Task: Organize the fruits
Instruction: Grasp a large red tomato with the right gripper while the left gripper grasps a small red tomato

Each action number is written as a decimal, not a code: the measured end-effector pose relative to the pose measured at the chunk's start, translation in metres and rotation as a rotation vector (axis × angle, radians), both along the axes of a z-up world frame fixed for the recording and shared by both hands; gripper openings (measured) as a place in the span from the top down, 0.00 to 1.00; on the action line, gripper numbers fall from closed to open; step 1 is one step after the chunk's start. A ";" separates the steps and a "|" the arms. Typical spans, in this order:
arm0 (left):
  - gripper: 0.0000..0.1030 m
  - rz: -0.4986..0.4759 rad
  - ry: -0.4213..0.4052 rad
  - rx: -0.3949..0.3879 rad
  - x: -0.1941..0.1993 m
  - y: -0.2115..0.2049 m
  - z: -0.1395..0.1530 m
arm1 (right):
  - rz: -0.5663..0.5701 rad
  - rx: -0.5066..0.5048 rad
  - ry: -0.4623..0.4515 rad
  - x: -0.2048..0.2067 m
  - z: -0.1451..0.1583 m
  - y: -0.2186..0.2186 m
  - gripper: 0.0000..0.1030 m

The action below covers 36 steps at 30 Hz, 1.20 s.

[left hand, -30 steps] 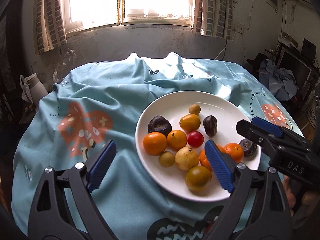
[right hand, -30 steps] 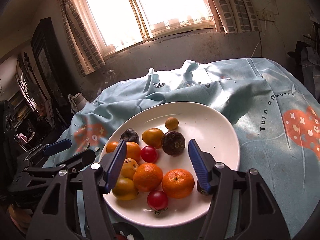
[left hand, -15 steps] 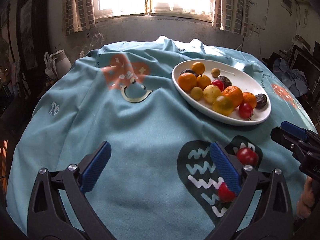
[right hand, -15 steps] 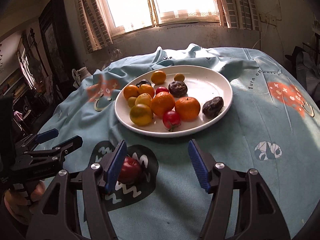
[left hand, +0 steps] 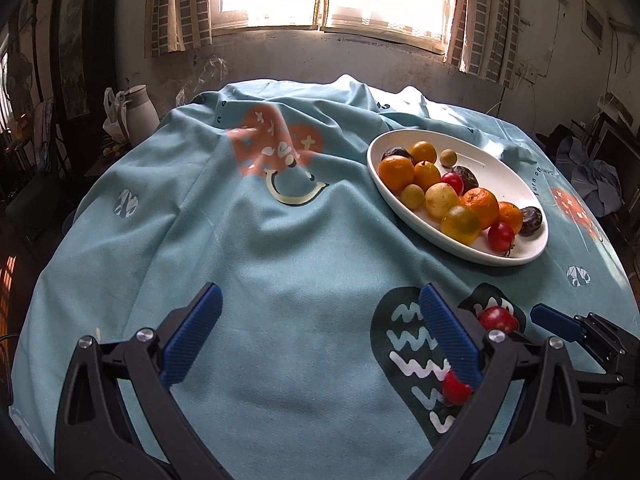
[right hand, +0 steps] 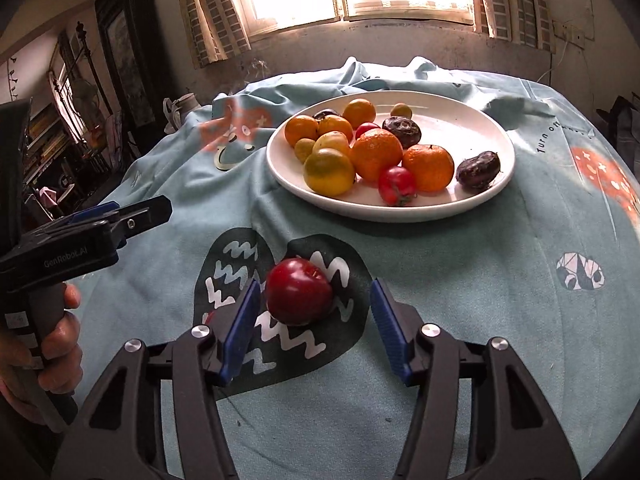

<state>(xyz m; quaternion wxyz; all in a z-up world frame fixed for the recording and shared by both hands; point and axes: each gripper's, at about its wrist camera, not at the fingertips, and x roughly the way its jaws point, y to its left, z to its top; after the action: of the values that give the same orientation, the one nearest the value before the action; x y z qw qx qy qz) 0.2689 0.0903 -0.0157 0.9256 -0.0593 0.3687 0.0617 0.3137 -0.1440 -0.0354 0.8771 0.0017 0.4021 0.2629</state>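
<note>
A white plate (right hand: 400,213) holds oranges (right hand: 377,153), yellow fruits, small red ones and dark wrinkled ones. On the tablecloth in front of it lies a red fruit (right hand: 298,290), between the fingers of my right gripper (right hand: 315,286). The jaws are closing; the left pad is close to the fruit and the right pad stands apart from it. The same fruit (left hand: 498,318) shows in the left wrist view. A second red fruit (left hand: 454,388) peeks out beside my left gripper's right finger. My left gripper (left hand: 320,292) is wide open over bare cloth.
A light blue patterned cloth (left hand: 280,240) covers the round table. A white jug (left hand: 140,112) stands off the far left edge, and a pile of clothes (left hand: 592,176) lies at the right. A hand (right hand: 60,344) holds the left gripper's handle.
Both grippers drew back from above the plate to the table's near side. The red fruit now lies between the right fingers, which have narrowed. The left jaws opened wider.
</note>
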 end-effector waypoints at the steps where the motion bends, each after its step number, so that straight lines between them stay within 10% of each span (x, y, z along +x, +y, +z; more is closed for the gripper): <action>1: 0.02 0.001 -0.002 0.000 0.000 0.000 0.001 | 0.004 -0.003 0.004 0.000 -0.001 0.002 0.45; 21: 0.02 -0.003 0.001 -0.023 -0.001 0.000 0.002 | -0.018 0.026 0.091 0.011 -0.015 0.010 0.61; 26: 0.03 -0.165 0.027 -0.036 -0.003 -0.024 -0.006 | -0.085 0.130 0.083 0.009 0.005 -0.022 0.61; 36: 0.43 -0.422 0.095 0.105 -0.018 -0.090 -0.034 | -0.171 0.156 0.047 0.010 0.016 -0.049 0.61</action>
<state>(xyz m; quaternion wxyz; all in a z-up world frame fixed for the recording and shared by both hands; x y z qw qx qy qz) 0.2510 -0.0002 -0.0497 0.9015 0.0703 0.4123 -0.1115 0.3241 -0.1928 -0.0195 0.8838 0.1105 0.3992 0.2174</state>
